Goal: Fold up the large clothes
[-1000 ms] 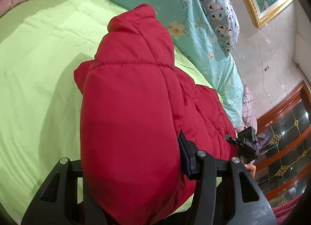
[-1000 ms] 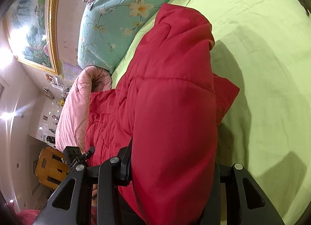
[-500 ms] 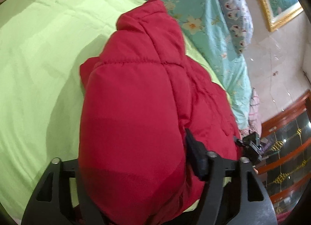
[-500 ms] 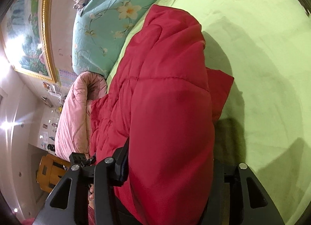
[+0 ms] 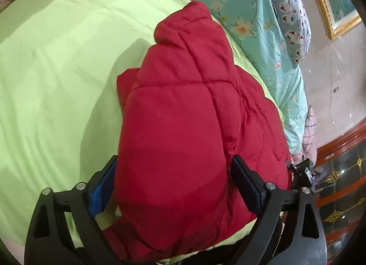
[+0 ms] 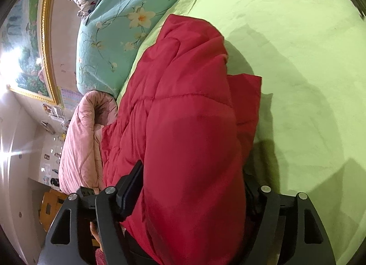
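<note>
Bedsheet [image 5: 57, 77], pale green, under red jacket [image 5: 183, 127]; floral quilt [image 6: 109, 36] beside it

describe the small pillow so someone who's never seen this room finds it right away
Start at the bed with the lime green sheet. Along its far edge lies a folded teal quilt with cream flowers. The pillow sits on top of that quilt, just below the gold-framed painting; it alone is pale blue with little white cartoon faces and red dots.
</note>
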